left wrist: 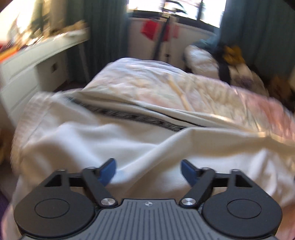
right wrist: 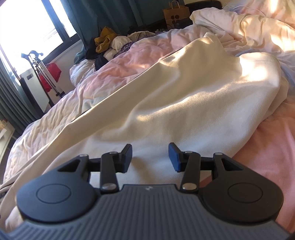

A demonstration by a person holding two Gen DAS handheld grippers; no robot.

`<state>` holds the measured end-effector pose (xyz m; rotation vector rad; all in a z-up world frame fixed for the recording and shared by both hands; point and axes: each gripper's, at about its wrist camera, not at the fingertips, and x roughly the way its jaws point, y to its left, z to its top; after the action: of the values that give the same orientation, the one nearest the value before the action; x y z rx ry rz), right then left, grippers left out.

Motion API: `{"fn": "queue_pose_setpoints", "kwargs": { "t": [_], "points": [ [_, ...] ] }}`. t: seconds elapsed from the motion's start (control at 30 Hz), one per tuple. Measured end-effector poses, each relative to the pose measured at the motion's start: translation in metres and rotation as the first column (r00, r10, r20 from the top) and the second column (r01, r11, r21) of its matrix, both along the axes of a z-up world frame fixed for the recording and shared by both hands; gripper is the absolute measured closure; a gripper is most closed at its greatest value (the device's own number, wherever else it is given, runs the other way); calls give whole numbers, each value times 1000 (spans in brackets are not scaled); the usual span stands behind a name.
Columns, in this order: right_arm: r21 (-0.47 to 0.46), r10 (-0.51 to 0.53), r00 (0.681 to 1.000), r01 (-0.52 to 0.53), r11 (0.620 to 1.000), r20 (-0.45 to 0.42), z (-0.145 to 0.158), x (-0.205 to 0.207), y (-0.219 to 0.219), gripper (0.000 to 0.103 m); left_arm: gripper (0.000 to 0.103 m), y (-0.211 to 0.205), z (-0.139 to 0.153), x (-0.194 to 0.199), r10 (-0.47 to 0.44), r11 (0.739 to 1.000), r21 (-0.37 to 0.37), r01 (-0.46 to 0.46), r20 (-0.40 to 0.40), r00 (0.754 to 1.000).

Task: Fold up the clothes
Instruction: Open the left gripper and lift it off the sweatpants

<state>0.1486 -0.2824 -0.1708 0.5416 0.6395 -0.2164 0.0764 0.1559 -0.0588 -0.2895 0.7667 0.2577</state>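
A cream-white garment (left wrist: pixel 88 140) lies spread on the bed, with a dark striped band (left wrist: pixel 129 115) showing under a folded edge. It also fills the right wrist view (right wrist: pixel 166 96), where one part lies folded over toward the right. My left gripper (left wrist: pixel 148 172) is open just above the cloth, holding nothing. My right gripper (right wrist: pixel 150 157) is open low over the garment's near part, also empty. The left wrist view is blurred by motion.
A rumpled pink and white duvet (right wrist: pixel 129 55) covers the bed. A pile of other clothes (right wrist: pixel 110 44) lies at its far end. A white dresser (left wrist: pixel 36 64) stands left of the bed. A brown paper bag (right wrist: pixel 176 14) and a stand (right wrist: pixel 42 73) sit beyond.
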Motion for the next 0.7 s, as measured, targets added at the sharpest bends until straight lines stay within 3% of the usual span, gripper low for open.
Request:
{"fn": "queue_pose_setpoints", "kwargs": {
  "t": [0.13,0.2,0.3,0.5,0.7],
  "points": [
    [58,-9,1000,8,998,13,6,-10,-7,56,21,35,-1,-22,152,971,-196,-138,59,987],
    [60,-19,1000,18,998,18,8,-14,-8,56,21,53,-1,-33,231,934,-296,-198,78,970],
    [91,-33,999,31,995,16,9,-18,-13,56,20,80,-2,-49,348,854,-442,-276,90,933],
    [52,-3,1000,4,999,-7,9,-15,-2,56,16,104,-13,-73,501,727,-552,-409,18,866],
    [2,32,999,-32,999,-40,4,-10,10,56,13,127,-32,-70,557,646,-582,-493,-81,826]
  ]
}}
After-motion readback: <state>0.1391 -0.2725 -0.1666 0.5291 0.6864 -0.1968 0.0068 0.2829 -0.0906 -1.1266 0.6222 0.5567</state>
